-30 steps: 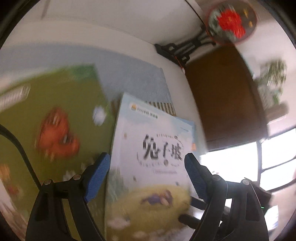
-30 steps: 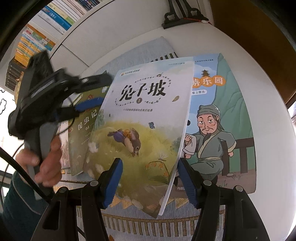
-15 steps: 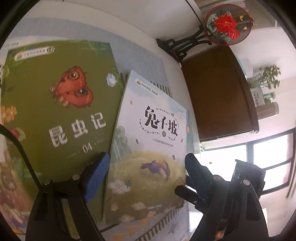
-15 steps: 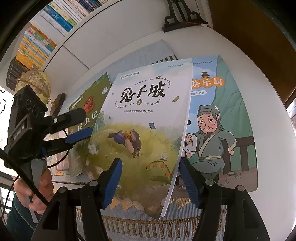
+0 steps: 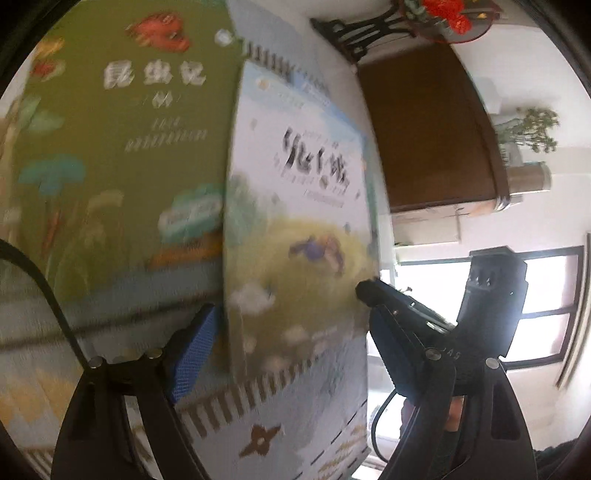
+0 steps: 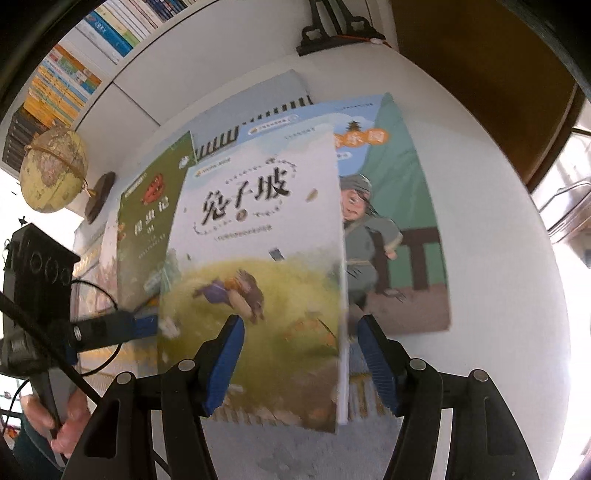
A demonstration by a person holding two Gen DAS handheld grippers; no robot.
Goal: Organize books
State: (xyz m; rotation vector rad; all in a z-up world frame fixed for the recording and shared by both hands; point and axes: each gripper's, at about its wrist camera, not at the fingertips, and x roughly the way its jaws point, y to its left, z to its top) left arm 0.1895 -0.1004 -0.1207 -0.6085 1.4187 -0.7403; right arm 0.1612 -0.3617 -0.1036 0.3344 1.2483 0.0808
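Observation:
The pale-blue rabbit book is tilted up off the table, its lower part between my right gripper's blue pads; the jaws look wide, and I cannot tell if they clamp it. It also shows, blurred, in the left wrist view. The green insect book lies to its left, also in the right wrist view. The teal old-man book lies flat under and right of the rabbit book. My left gripper is open, its pads at the rabbit book's lower edge.
The books lie on a blue-grey mat on a round white table. A globe stands at the left, a black stand at the far edge, bookshelves behind. A brown panel is beyond.
The rabbit book has shifted left and closer, covering more of the old-man book. My left gripper has moved nearer, down to the books' lower edges.

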